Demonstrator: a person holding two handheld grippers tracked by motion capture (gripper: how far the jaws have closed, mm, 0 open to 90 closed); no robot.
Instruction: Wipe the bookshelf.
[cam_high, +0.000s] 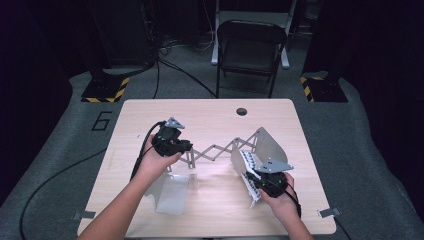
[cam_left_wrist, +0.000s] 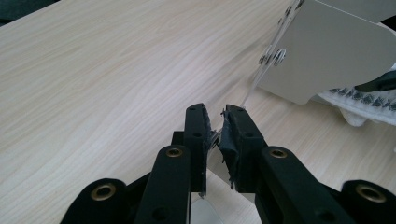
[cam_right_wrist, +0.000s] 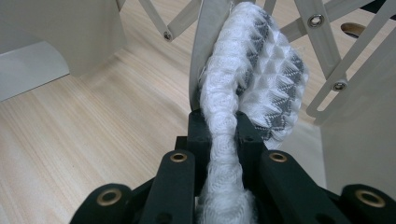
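A grey expanding rack lies across the table: a scissor lattice (cam_high: 215, 151) joins a flat plate at the front left (cam_high: 172, 192) to upright plates at the right (cam_high: 267, 142). My left gripper (cam_high: 186, 148) (cam_left_wrist: 217, 123) is shut on a thin metal strip (cam_left_wrist: 252, 86) at the lattice's left end. In my right gripper (cam_high: 252, 174) (cam_right_wrist: 223, 123), shut tight, is a white cloth with a grey diamond pattern (cam_high: 248, 162) (cam_right_wrist: 261, 65). The cloth stands against one upright plate (cam_right_wrist: 205, 46), between the right-hand plates. The lattice bars (cam_right_wrist: 322, 42) cross behind it.
The light wooden table (cam_high: 210, 112) has a round hole (cam_high: 242, 111) near its far edge. A black folding chair (cam_high: 250, 47) stands beyond the table. Two stands with yellow-black striped bases (cam_high: 105, 90) flank it on the grey floor. Cables trail from both grippers.
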